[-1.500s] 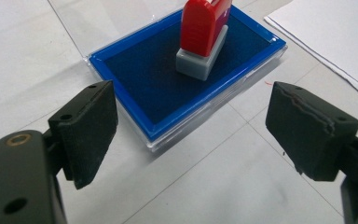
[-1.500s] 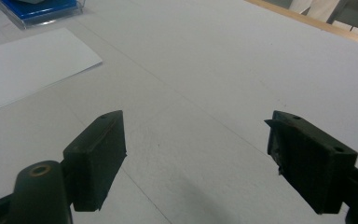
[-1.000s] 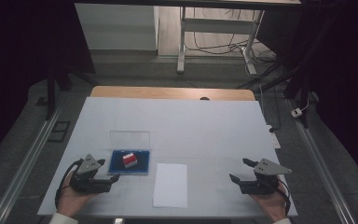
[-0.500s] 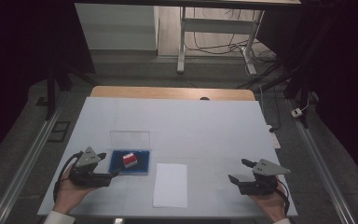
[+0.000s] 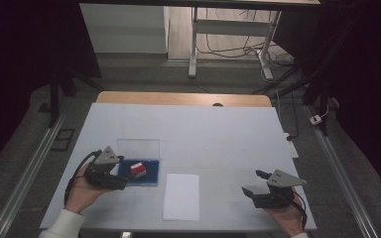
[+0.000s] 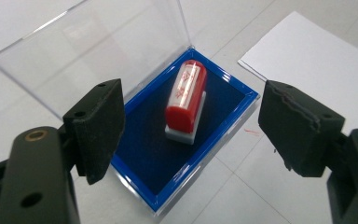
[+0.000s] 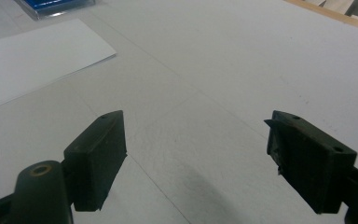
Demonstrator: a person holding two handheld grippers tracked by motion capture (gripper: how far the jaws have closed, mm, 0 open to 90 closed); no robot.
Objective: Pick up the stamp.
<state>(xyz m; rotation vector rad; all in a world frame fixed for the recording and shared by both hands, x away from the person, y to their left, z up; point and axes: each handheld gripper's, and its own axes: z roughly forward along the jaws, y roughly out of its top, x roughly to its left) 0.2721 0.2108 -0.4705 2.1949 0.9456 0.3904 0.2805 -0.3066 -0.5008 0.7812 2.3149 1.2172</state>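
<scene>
A blue ink-pad case [image 5: 150, 178] lies on the table at front left, its clear lid [image 5: 138, 148] folded back open. On the pad rests a red stamp [image 5: 138, 168] with a white base, lying on its side. My left gripper [image 5: 120, 172] hovers at the case's left edge. In the left gripper view the stamp [image 6: 186, 100] shows beyond the left gripper [image 6: 193, 93]. Its jaws have just been closing a little but stand wide, pressing on nothing. My right gripper [image 5: 252, 182] rests open at front right, with only bare table between the jaws of the right gripper [image 7: 196, 119].
A white sheet of paper [image 5: 181, 196] lies just right of the case, near the front edge. The white table cover [image 5: 218, 139] ends at a wooden strip [image 5: 178, 98] at the back. Metal rails run along both sides of the table.
My left gripper has lifted and shifted away from the front edge, closer over the case's left side. The right gripper, the stamp and the paper have stayed put.
</scene>
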